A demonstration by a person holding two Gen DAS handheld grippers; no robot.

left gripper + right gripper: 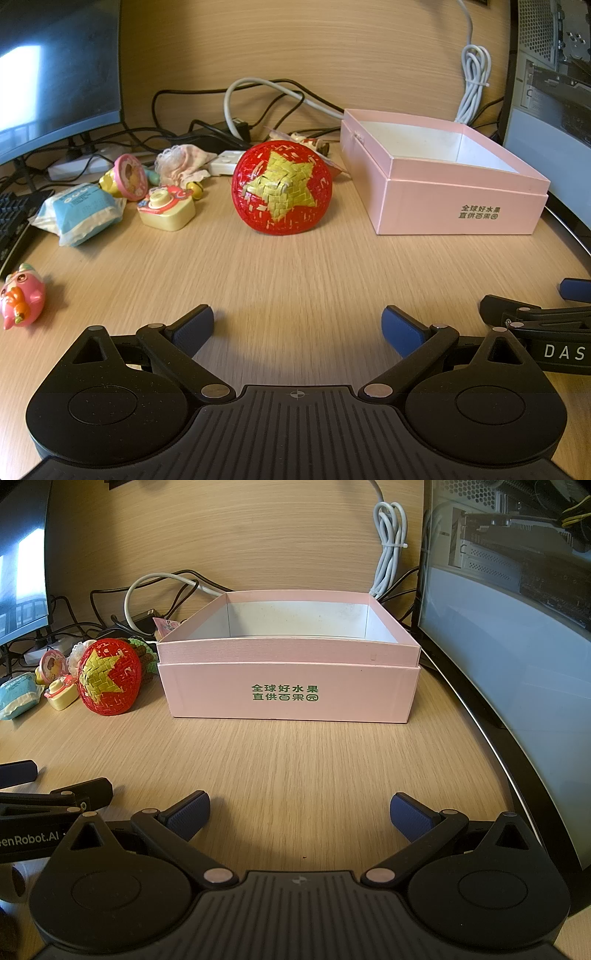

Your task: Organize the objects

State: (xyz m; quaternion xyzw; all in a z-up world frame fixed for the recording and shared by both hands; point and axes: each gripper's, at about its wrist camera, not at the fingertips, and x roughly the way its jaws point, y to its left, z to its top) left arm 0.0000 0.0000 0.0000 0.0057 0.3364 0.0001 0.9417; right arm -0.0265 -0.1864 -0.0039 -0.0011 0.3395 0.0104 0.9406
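A: Right wrist view: pink box [288, 686] sits mid-bench [295, 760], open-topped; stiff card, likely light; leave it in place.

B: Left wrist view: woven red hat [281, 187] lies just left of it; probably light, crushable; pinch the rim. Left gripper [297, 326] and right gripper [300, 812] both spread, empty.

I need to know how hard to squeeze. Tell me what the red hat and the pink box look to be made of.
Red hat: apparently woven straw or plastic strips, slightly glossy; the plaited weave shows in the yellow star. Pink box: looks like matte paperboard, with thin straight walls, crisp folded edges, a white inside and printed green characters.
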